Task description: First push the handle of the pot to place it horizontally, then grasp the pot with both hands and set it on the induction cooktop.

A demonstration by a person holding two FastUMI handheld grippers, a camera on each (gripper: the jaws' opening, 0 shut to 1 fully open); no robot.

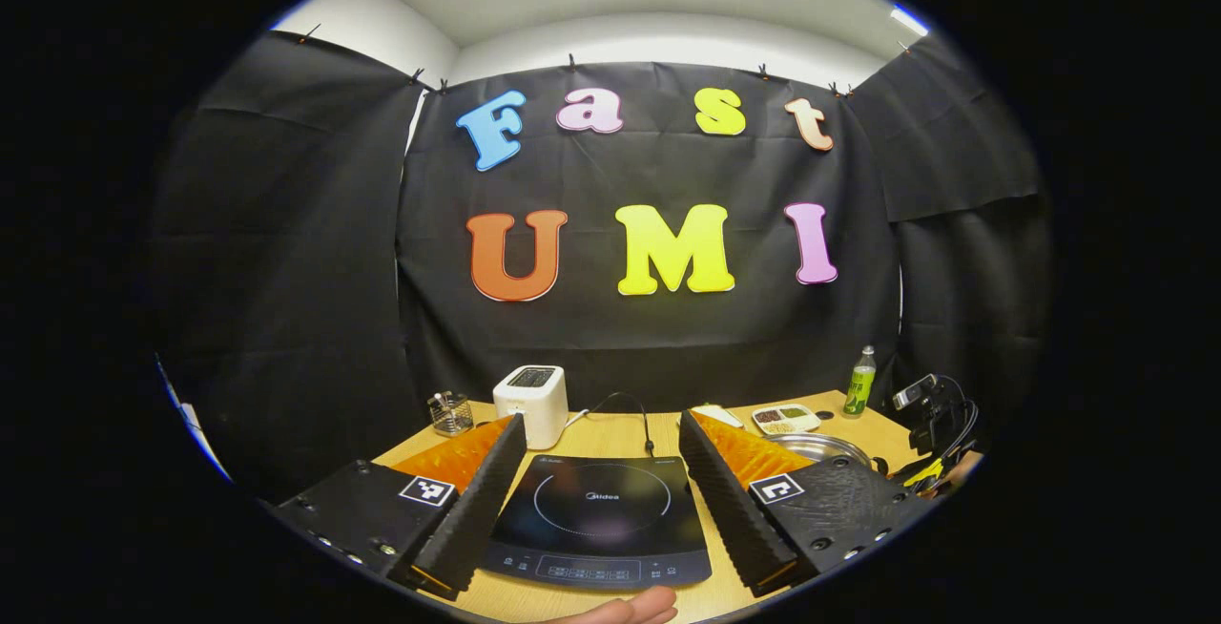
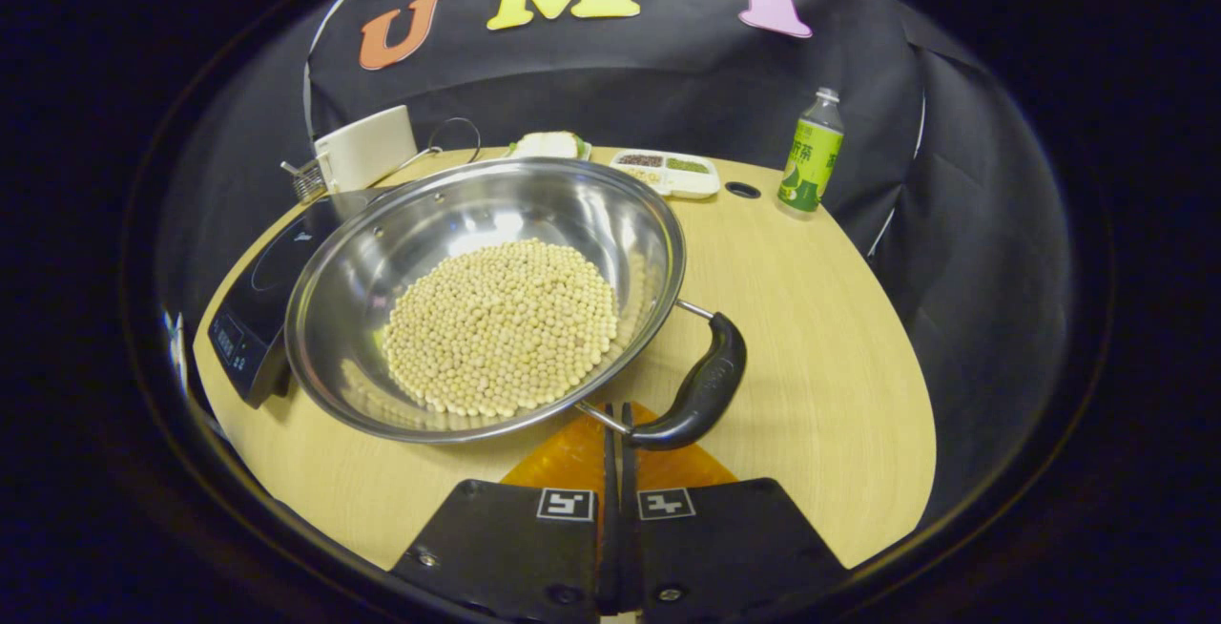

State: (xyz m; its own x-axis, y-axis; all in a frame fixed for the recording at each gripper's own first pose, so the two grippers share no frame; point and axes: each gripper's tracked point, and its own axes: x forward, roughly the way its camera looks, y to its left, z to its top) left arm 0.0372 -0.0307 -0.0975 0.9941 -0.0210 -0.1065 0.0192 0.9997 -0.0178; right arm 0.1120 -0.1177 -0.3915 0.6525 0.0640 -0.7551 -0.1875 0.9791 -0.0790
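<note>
A steel pot (image 2: 458, 214) holding a heap of pale beans (image 2: 501, 323) stands on the wooden table in the right gripper view. Its black loop handle (image 2: 704, 384) points toward the near right. My right gripper (image 2: 615, 411) is shut with nothing between its fingers, its tips right at the handle's near end by the pot rim. The black induction cooktop (image 1: 599, 519) lies flat between the wide-apart fingers of my open left gripper (image 1: 602, 422), and it sits just left of the pot as the cooktop (image 2: 250, 309) in the right gripper view. The pot's rim (image 1: 822, 447) peeks out behind the left gripper's right finger.
At the back of the table (image 2: 811, 338) stand a white toaster (image 1: 531, 402), a wire basket (image 1: 450, 412), a divided tray of seasonings (image 2: 668, 172) and a green bottle (image 2: 811, 152). A hand (image 1: 630, 608) shows at the near edge. The other gripper (image 1: 930, 414) is at far right.
</note>
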